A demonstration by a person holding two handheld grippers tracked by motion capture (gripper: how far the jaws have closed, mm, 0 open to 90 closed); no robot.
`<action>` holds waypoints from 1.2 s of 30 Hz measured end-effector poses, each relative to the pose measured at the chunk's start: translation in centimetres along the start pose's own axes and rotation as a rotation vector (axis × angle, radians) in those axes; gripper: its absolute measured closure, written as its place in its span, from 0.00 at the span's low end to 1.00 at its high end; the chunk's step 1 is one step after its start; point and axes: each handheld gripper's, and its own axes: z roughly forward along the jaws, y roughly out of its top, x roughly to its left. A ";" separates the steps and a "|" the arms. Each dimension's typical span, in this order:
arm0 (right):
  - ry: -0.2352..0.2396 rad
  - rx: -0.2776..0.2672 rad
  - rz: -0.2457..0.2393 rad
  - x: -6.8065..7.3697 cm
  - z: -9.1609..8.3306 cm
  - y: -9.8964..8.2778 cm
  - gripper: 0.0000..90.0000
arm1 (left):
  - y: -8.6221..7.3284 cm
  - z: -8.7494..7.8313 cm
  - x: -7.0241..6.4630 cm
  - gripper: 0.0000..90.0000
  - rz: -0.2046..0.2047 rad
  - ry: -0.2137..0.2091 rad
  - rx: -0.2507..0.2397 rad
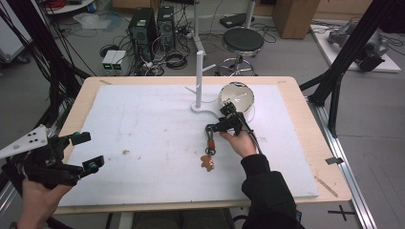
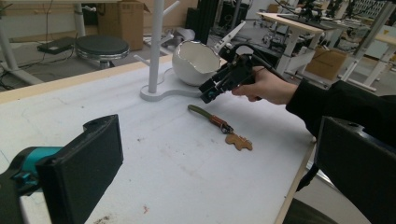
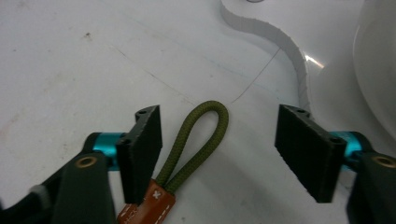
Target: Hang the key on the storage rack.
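A keychain (image 1: 209,143) lies on the white mat: an olive-green cord loop (image 3: 205,126), a brown leather tab (image 3: 147,205) and a tan figure charm (image 1: 207,162). My right gripper (image 1: 210,128) is down at the loop's end, pointing along the mat. In the right gripper view (image 3: 219,116) the loop lies between the open jaws, close to the left pad, and neither pad presses on it. The left gripper view shows the right gripper (image 2: 208,92) just above the cord (image 2: 205,115). My left gripper (image 1: 90,151) hovers open at the table's left edge, holding nothing.
A white peg stand (image 1: 198,81) rises behind the keychain on a curved base (image 3: 280,42). A white bowl (image 1: 236,94) sits just right of it, close to the right hand. The mat (image 1: 143,124) covers most of the wooden table (image 1: 305,124).
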 end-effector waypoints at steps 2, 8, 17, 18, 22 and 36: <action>-0.002 0.000 0.000 -0.1 0.3 0.0 0.42 | 0.1 -0.1 0.0 0.02 0.004 0.001 -0.004; -0.024 0.017 -0.020 0.0 1.4 -0.1 0.51 | 0.2 -0.5 0.0 0.02 0.001 0.003 -0.015; -0.041 0.043 -0.019 0.0 2.2 -0.2 0.59 | 0.1 -0.5 0.0 0.02 0.000 0.024 0.002; -0.043 0.046 -0.015 0.1 2.3 -0.2 0.60 | 0.1 -0.6 0.0 0.02 0.003 0.028 0.003; -0.059 0.044 -0.044 0.5 2.5 -0.2 0.67 | 0.3 -1.2 0.1 0.02 0.000 0.033 -0.016; -0.110 0.062 -0.144 2.0 2.7 -0.3 0.92 | 0.1 -0.9 0.1 0.02 0.006 0.023 -0.005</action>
